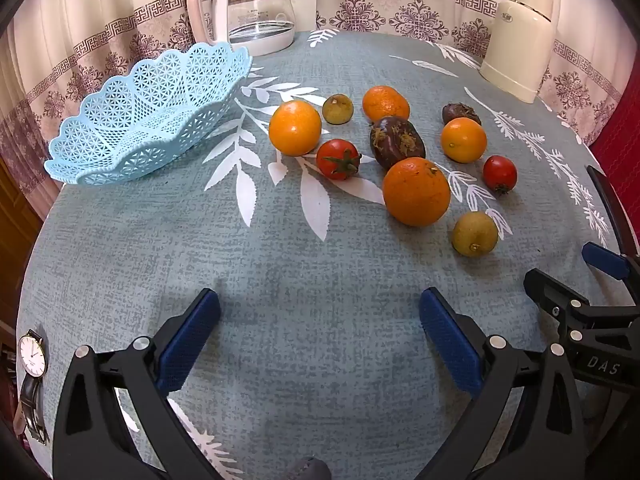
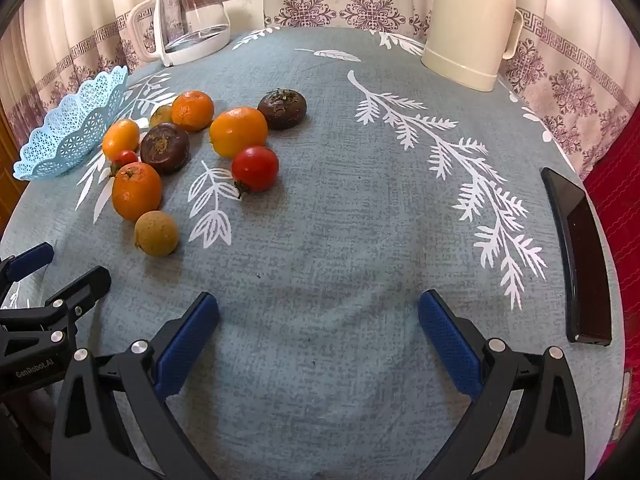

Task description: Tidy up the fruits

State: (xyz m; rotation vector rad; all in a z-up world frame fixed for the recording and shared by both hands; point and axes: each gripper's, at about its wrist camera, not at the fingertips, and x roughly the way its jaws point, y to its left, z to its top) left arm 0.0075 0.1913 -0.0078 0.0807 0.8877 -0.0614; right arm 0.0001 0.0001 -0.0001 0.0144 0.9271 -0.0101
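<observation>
Blue ribbed pads are seen nearest in both views: the left gripper [image 1: 319, 340] is held low over the grey-green leaf-print tablecloth [image 1: 320, 280] with its fingers spread wide and nothing between them, and the right gripper [image 2: 319, 340] is held the same way, spread and empty. In the left wrist view the right gripper is glimpsed at the right edge, just beside the left one.

A wristwatch [image 1: 31, 376] is laid at the near left edge of the table, and a dark phone [image 2: 578, 256] at the right edge.

Further out, the fruits are scattered loose on the cloth, none in the basket. A yellowish longan [image 1: 475, 234] is placed closest, with a large orange [image 1: 416, 192] touching or almost touching it. Behind these, two red tomatoes [image 1: 338, 159], three more oranges [image 1: 295, 128], two dark brown fruits [image 1: 397, 142] and a second longan [image 1: 338, 109] are clustered.

To the left, apart from the fruit, a light blue lattice basket [image 1: 100, 160] is set empty at the table's edge. At the far side a glass kettle [image 1: 256, 8] and a cream jug [image 1: 520, 36] are stood before patterned curtains [image 1: 384, 4].
</observation>
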